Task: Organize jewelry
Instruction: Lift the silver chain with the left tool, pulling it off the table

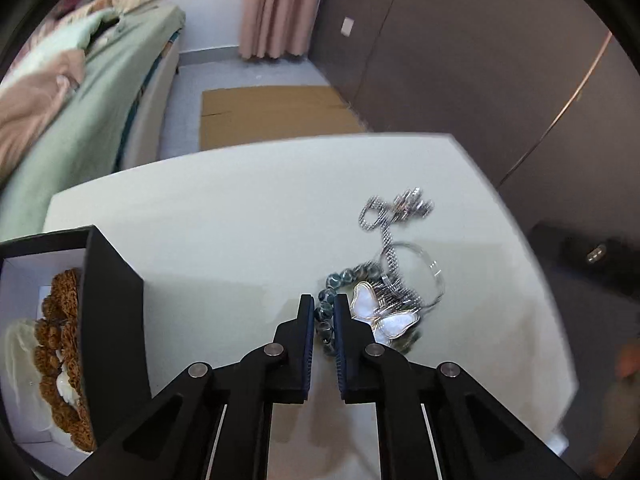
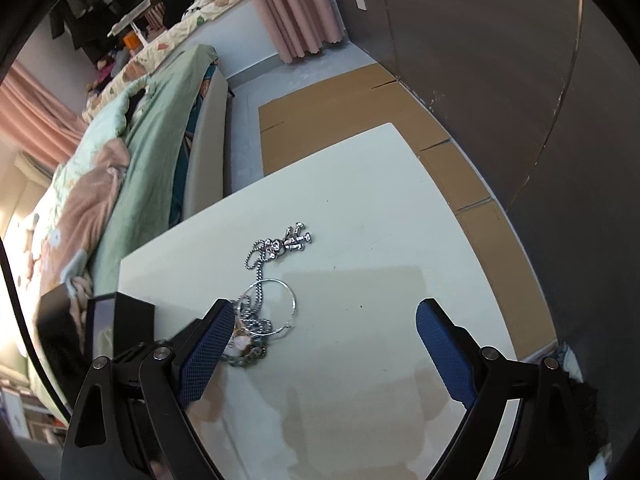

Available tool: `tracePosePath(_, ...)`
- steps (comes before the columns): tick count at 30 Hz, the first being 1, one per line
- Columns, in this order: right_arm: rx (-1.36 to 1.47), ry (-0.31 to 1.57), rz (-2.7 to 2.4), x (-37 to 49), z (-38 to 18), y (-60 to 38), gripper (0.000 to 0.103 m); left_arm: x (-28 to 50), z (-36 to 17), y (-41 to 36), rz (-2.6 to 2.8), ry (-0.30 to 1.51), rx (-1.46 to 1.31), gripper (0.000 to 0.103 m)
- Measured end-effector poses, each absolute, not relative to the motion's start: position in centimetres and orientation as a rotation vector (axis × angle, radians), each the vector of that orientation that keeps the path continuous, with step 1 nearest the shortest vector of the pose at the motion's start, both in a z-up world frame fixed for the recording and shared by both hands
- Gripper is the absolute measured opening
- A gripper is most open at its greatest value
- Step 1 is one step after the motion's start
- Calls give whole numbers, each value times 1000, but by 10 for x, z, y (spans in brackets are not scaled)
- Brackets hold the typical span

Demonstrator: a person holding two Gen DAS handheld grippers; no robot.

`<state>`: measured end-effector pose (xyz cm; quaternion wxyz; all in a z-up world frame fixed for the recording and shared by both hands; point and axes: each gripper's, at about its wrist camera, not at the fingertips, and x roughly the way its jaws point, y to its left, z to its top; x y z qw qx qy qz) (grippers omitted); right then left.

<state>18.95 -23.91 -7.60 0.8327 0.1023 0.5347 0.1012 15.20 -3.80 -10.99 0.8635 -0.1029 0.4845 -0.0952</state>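
A: We've got the left hand-held gripper [image 1: 324, 312] down on the worktop [image 1: 224, 216], and its 2 fingers are pinched in on the bead bracelet [image 1: 326, 310]. The dark blue-green beads run straight through the narrow gap between the pads.

B: Agreed, we read that as clenched on the bracelet. And the string of beads curves away up and to the right, under the white butterfly pendant [image 1: 378, 312] and the silver chain [image 1: 390, 248].

A: That's the catch for us. The bracelet lies tangled at the edge of that pile, so a lift may drag the chain or the thin hoop [image 1: 424, 272] along.

B: Where do we take it?

A: The black box [image 1: 108, 300] sits to the left of the gripper, open, with brown knobbly beads [image 1: 60, 340] already inside. So our likely move is up, then left.

B: And our right hand-held gripper [image 2: 324, 340]?

A: Spread wide, holding nothing, hovering over the worktop just right of the same pile. The left one is plainly nearer the bracelet and the box.
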Motion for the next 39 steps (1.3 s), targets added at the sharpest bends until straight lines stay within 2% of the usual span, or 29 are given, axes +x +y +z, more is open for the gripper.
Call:
tracePosePath(6, 202, 1135, 231, 191, -78, -231, 91, 143, -75, -23, -292, 935, -325, 9)
tracePosePath(9, 206, 1153, 243, 192, -83, -226, 75, 141, -61, -16, -323, 910, -379, 9)
tracePosePath(11, 199, 1171, 250, 194, -89, -221, 71, 139, -52, -13, -345, 889, -397, 9)
tracePosePath(19, 132, 1194, 238, 199, -102, -203, 68, 124, -23, 7, -371, 815, -454, 9)
tracePosePath(24, 45, 1219, 219, 202, -113, -188, 56, 118, -10, 23, -367, 773, -486, 9)
tracePosePath(29, -154, 1198, 172, 199, -123, -161, 48, 116, 4, 38, -362, 728, -516, 9)
tracePosePath(31, -211, 1172, 181, 195, -120, -151, 39, 113, 9, 42, -363, 711, -523, 9)
tracePosePath(33, -219, 1174, 214, 193, -119, -147, 17, 107, 14, 47, -360, 696, -528, 9)
tracePosePath(35, -256, 1174, 237, 188, -119, -141, 6, 104, 18, 52, -356, 682, -535, 9)
tracePosePath(39, -244, 1180, 250, 183, -117, -144, 3, 99, 29, 59, -354, 649, -546, 9)
